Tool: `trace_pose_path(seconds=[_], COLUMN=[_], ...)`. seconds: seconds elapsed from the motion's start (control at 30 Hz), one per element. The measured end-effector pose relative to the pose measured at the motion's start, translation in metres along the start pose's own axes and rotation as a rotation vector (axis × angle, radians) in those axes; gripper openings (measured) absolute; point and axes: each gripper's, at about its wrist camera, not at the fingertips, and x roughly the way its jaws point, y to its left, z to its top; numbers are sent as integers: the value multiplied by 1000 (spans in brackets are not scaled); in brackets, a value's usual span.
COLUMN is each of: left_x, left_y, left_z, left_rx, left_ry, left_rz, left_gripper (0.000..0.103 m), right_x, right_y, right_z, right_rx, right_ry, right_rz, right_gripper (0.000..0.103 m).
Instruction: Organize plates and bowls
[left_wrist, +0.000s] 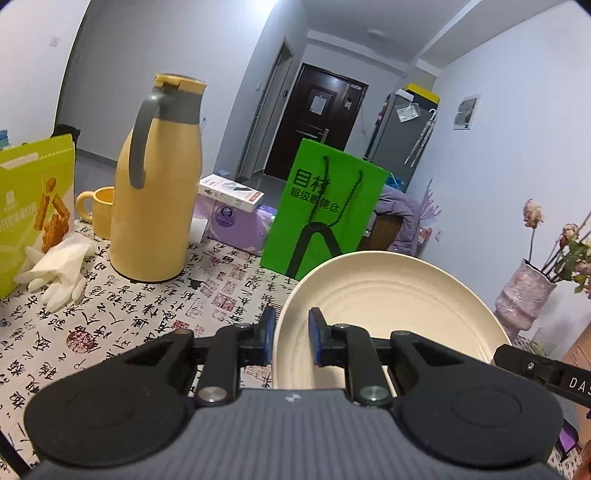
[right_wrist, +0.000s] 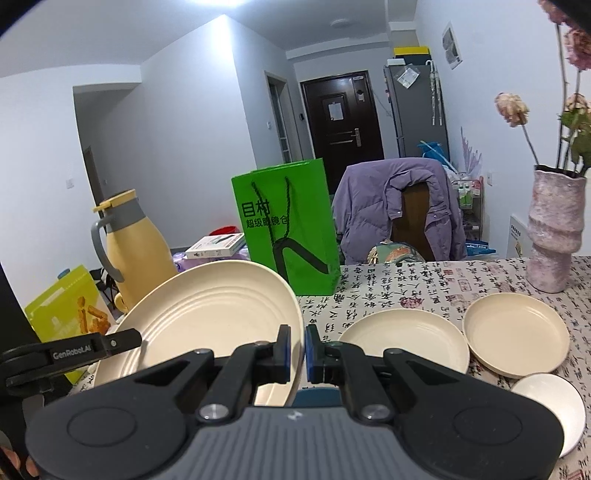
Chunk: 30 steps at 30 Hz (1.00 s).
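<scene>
A large cream plate (left_wrist: 399, 310) is held tilted above the table. My left gripper (left_wrist: 291, 338) has its blue pads on either side of the plate's left rim. In the right wrist view the same plate (right_wrist: 207, 317) has its right rim between the pads of my right gripper (right_wrist: 297, 350), which is shut on it. My left gripper's finger (right_wrist: 110, 343) reaches the plate's left side there. A cream plate (right_wrist: 402, 339), a cream shallow bowl (right_wrist: 517, 332) and a small white bowl (right_wrist: 550, 406) lie on the table to the right.
A yellow thermos jug (left_wrist: 159, 192), a yellow mug (left_wrist: 98, 210), white gloves (left_wrist: 59, 269) and a snack box (left_wrist: 33, 206) stand at the left. A green paper bag (left_wrist: 325, 206) stands behind the plate. A pink vase (right_wrist: 554, 232) with flowers stands at the right. A chair with a purple jacket (right_wrist: 399, 206) is behind the table.
</scene>
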Motion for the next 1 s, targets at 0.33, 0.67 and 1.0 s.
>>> trace_pose_path(seconds=[0.33,0.67,1.0], left_x=[-36,-65,-89], left_y=[-23,-43,-65], left_z=[-12,-27,-44], left_rx=[43,70,120], left_ry=[-19,-24,-39], left_rz=[-13,-30,-32], left_gripper=[18,18,18], right_x=[-46,-84,-112], right_y=[-12,-23,-40], right_z=[-11,-25,-46], right_rx=[25,47,90], right_ry=[-38,-68,-86], right_rz=[-5,-12,-16], right_gripper=[8,8,8])
